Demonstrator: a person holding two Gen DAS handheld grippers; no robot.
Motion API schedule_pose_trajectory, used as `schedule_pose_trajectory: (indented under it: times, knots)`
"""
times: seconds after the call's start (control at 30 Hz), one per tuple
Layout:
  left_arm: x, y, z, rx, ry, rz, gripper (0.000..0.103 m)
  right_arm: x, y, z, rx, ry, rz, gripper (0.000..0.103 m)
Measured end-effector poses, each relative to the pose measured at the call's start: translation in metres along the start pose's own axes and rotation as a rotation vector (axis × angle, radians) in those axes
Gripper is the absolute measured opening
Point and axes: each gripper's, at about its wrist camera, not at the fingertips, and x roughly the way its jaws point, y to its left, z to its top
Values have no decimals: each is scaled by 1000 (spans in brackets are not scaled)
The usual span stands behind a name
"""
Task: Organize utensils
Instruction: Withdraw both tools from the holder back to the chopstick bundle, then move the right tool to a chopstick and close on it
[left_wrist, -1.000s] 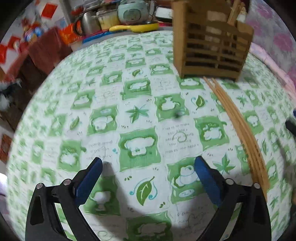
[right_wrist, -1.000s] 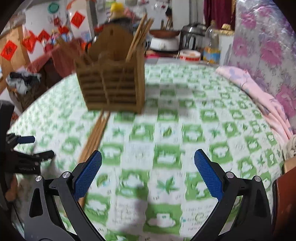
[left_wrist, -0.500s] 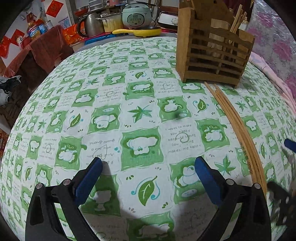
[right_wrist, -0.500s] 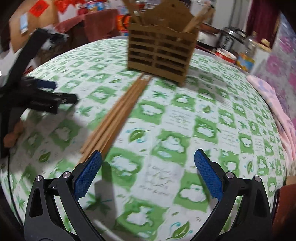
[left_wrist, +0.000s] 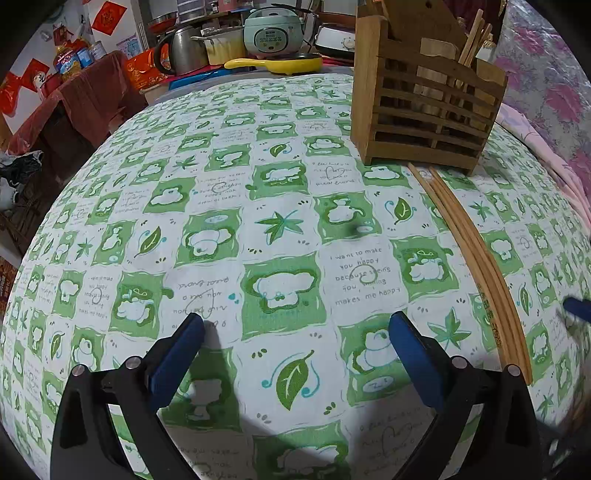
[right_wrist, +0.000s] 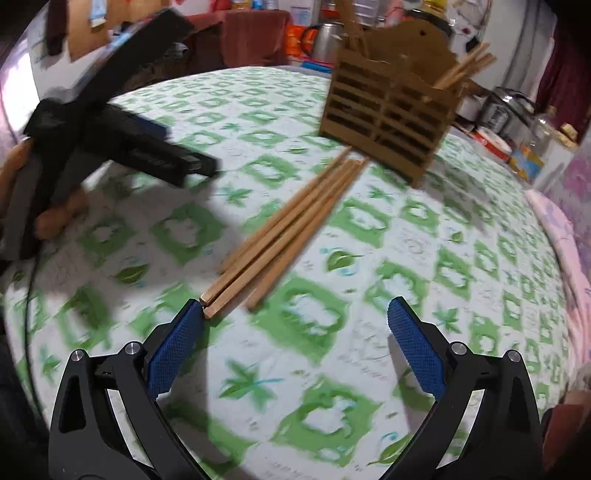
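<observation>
Right gripper (right_wrist: 295, 332) has closed in on the near ends of the chopsticks (right_wrist: 291, 225); jaws spread wide, empty. Four plain wooden sticks lie bundled on the green-checked tablecloth (left_wrist: 229, 206), far tips by the slatted wooden holder (left_wrist: 424, 107). Left gripper (left_wrist: 295, 350) spread, empty.

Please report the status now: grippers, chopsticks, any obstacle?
Both grippers open, empty. Right gripper near ends of loose chopsticks lying on tablecloth before wooden holder. Nothing in the way.
</observation>
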Motion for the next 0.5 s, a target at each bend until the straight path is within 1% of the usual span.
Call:
schedule_pose_trajectory:
  times: [0.07, 0.1, 0.13, 0.17, 0.2, 0.37, 0.5]
  knots:
    - [0, 0, 0, 0, 0, 0, 99, 1, -26, 0, 127, -6, -31, 91]
    - [0, 0, 0, 0, 0, 0, 99, 0, -36, -2, 174, -19, -14, 90]
    - [0, 0, 0, 0, 0, 0, 99, -4, -48, -6, 230, -43, 25, 90]
    - [0, 0, 0, 0, 0, 0, 99, -7, -53, -8, 252, -57, 43, 90]
    - [0, 0, 0, 0, 0, 0, 99, -8, -55, -9, 264, -65, 48, 90]
    - [0, 0, 0, 0, 0, 0, 99, -4, -53, -6, 252, -47, 38, 90]
    - [0, 0, 0, 0, 0, 0, 99, 9, -55, -5, 265, 16, 21, 89]
